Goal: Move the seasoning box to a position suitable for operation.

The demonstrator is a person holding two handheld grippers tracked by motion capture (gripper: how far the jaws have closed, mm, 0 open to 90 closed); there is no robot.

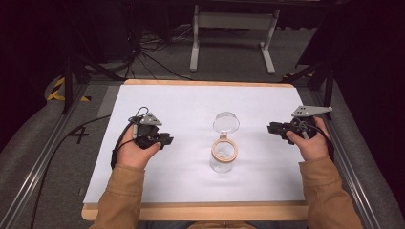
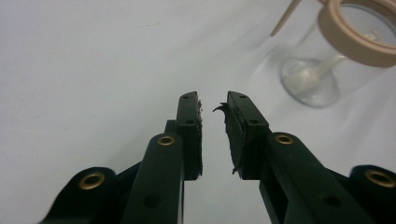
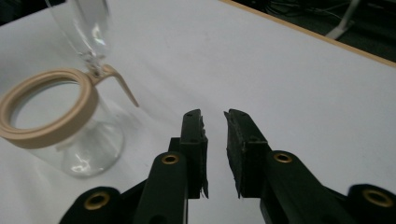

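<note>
In the left gripper view, the clear glass jar with the tan ring collar (image 2: 327,60) runs off the top and right edges. In the right gripper view, its raised clear hinged lid (image 3: 88,28) is blurred and cut off at the top, above the jar.

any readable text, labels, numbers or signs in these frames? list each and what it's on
"4": dark hand-drawn mark on the grey floor left of the table, in the high view.
Nothing else reads: the glass jar, its lid, the left claw and right claw carry no legible text.
</note>
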